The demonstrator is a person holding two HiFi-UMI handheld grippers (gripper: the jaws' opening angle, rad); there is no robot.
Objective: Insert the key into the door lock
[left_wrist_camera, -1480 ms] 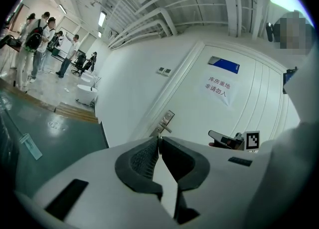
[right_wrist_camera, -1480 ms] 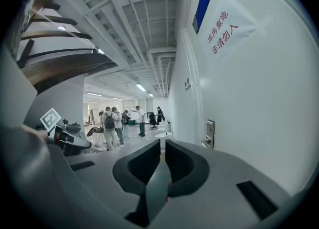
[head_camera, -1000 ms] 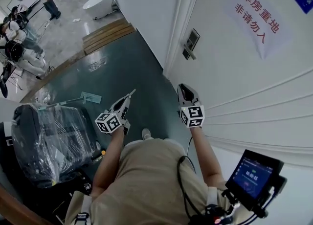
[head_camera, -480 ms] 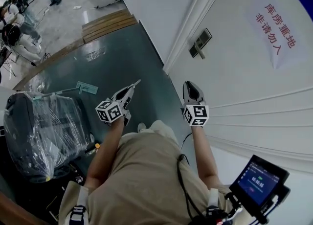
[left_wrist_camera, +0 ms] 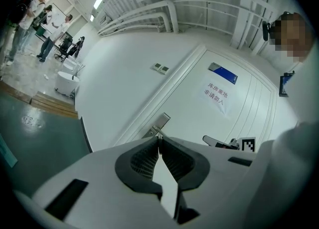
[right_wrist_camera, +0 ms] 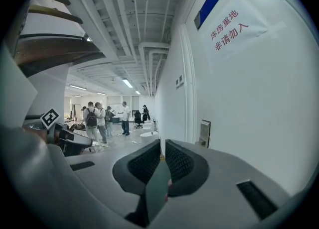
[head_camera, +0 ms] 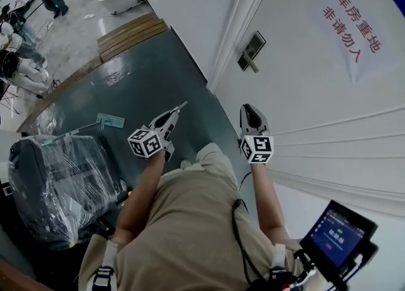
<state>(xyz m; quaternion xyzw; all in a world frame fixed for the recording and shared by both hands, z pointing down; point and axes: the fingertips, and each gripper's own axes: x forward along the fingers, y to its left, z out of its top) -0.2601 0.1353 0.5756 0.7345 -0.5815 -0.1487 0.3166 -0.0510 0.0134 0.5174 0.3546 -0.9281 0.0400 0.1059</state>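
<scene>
Both hand-held grippers (head_camera: 172, 114) (head_camera: 251, 110) near-level, key (head_camera: 181, 106) toward door (head_camera: 316, 112).

A thin key (head_camera: 181, 105) is pinched level at the left gripper's (head_camera: 172, 114) tip. The lock (head_camera: 251, 49), a dark rectangular plate, is mounted on the door (head_camera: 304, 93), well apart.

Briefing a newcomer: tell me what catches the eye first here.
A white paper notice with red characters hangs high on the white door at right. Left of it sits the metal lock plate with lever handle; below, the left gripper pinches a slim metal key.
</scene>
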